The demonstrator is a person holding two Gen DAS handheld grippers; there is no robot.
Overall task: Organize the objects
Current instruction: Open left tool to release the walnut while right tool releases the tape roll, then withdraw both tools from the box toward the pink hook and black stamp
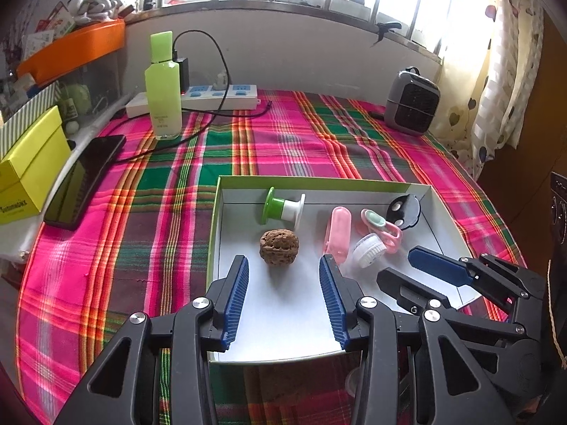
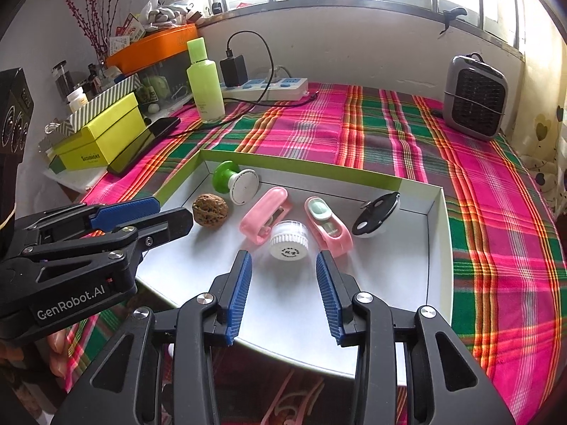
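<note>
both grippers hang empty, jaws parted, over the white tray (image 1: 439,212): left gripper (image 1: 283,269) nearest the walnut (image 1: 279,248), right gripper (image 2: 283,265) nearest the white cap (image 2: 288,244). risk, as i judge it: side by side, they could collide or nudge the pink clip (image 2: 264,217). only the right view shows fingers (image 2: 56,357) under the left tool.

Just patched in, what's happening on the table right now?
A person holds two grippers over a shallow white box on the plaid cloth. The left gripper is open just short of the walnut; the right gripper is open near the white round brush head. Neither holds anything. Two pink items, a spool and a black piece also lie inside.
</note>
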